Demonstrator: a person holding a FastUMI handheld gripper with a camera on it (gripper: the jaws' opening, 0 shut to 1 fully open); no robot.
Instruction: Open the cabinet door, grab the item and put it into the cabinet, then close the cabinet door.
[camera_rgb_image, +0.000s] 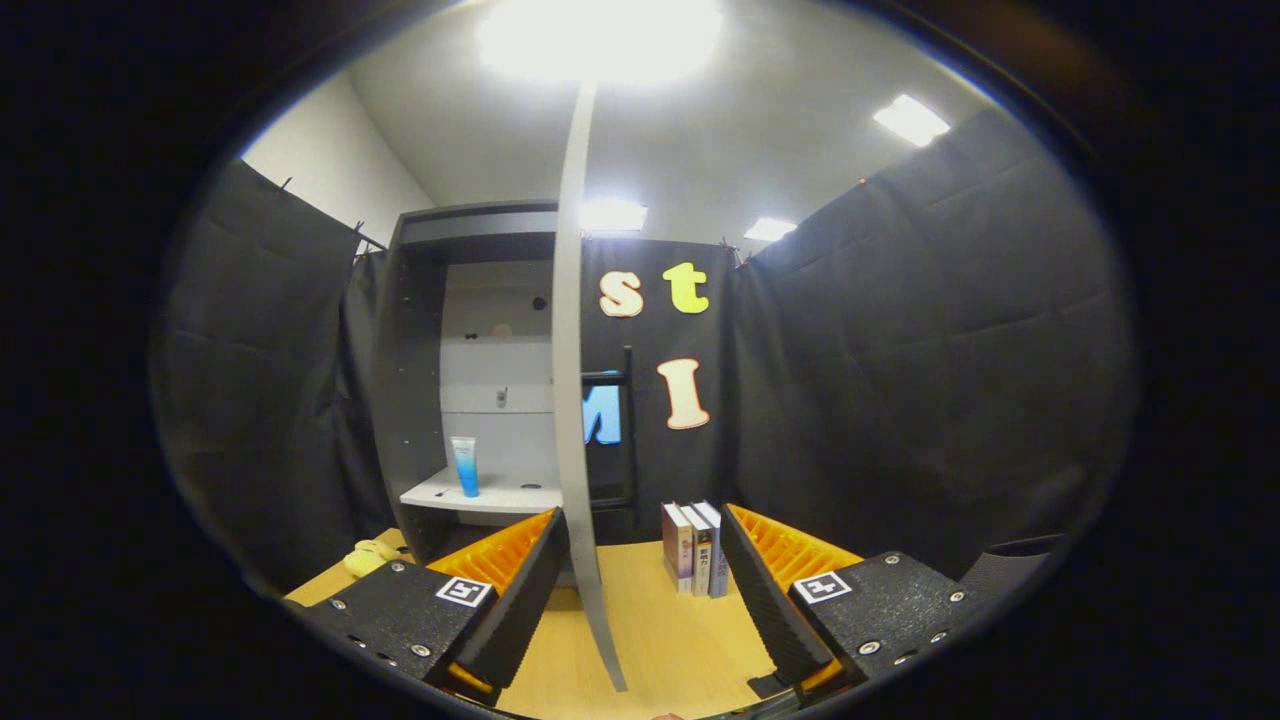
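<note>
The grey cabinet (420, 380) stands ahead to the left, its door (570, 400) swung out edge-on toward me. A black bar handle (628, 430) runs up the door's far side. On the cabinet's white shelf (500, 495) a blue and white tube (465, 466) stands upright. My gripper (640, 600) is open, its black and orange fingers (520, 590) spread wide. The door's lower edge passes between them, close to the left finger and touching neither that I can see.
Three books (695, 548) stand upright on the wooden table (670, 640) just beyond the right finger. A small yellow object (365, 556) lies on the table left of the left finger, near the cabinet's base. Black cloth walls close in on both sides.
</note>
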